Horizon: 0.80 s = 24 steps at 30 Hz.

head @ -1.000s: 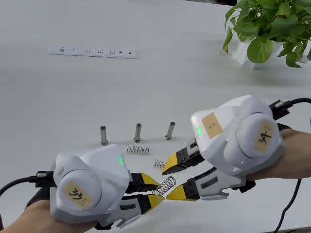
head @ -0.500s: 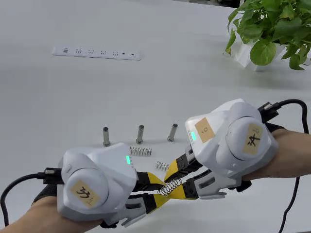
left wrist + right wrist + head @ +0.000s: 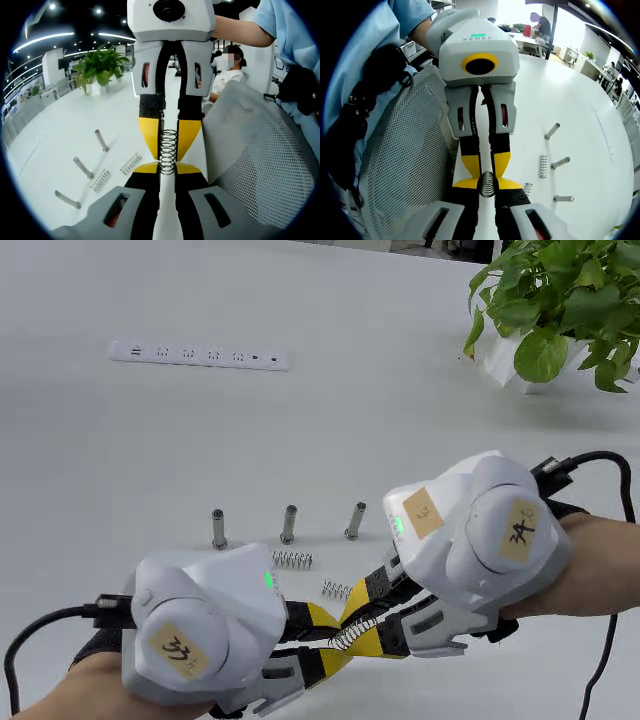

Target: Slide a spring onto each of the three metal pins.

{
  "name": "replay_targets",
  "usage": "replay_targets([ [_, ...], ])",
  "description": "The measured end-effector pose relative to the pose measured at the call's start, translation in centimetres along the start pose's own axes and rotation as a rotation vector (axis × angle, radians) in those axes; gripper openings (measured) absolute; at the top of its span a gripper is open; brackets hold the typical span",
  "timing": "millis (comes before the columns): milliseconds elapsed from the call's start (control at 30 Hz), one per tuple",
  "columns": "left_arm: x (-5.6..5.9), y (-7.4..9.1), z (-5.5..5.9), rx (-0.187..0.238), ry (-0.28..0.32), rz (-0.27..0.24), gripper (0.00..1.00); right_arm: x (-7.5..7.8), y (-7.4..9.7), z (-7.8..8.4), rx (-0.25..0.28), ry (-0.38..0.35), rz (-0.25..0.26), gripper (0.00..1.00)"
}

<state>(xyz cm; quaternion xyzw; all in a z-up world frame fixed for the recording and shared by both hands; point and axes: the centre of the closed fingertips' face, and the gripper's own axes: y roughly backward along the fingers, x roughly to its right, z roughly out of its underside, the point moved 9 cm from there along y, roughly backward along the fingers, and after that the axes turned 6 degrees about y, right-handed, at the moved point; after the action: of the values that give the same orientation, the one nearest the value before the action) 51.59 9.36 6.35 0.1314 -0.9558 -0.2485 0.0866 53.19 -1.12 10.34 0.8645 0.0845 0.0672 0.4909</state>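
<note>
- left tool (image 3: 332,640) is nearly shut, pinching one end of a spring (image 3: 349,632)
- right tool (image 3: 360,623) is clamped on the same spring from the opposite side, tips crossing the left's
- three pins (image 3: 289,524) stand in a row on the desk (image 3: 120,460) just beyond
- two loose springs (image 3: 292,560) lie between the pins and the tools

Your head view is bright and evenly lit from above; the white table (image 3: 120,460) shows soft, short shadows. Both gripper views bow strongly at their edges; in the left one ceiling lights (image 3: 115,35) glare
</note>
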Motion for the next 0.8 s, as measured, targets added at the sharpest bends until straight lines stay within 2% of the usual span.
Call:
replay_targets([
  [533, -0.13, 0.17, 0.18, 0.018, 0.027, 0.001, 0.07, 0.22, -0.11, -0.38, 0.002, 0.01, -0.007, 0.07],
  [800, -0.22, 0.14, 0.17, 0.02, 0.021, -0.003, 0.07, 0.27, -0.08, -0.42, -0.001, 0.016, -0.006, 0.07],
])
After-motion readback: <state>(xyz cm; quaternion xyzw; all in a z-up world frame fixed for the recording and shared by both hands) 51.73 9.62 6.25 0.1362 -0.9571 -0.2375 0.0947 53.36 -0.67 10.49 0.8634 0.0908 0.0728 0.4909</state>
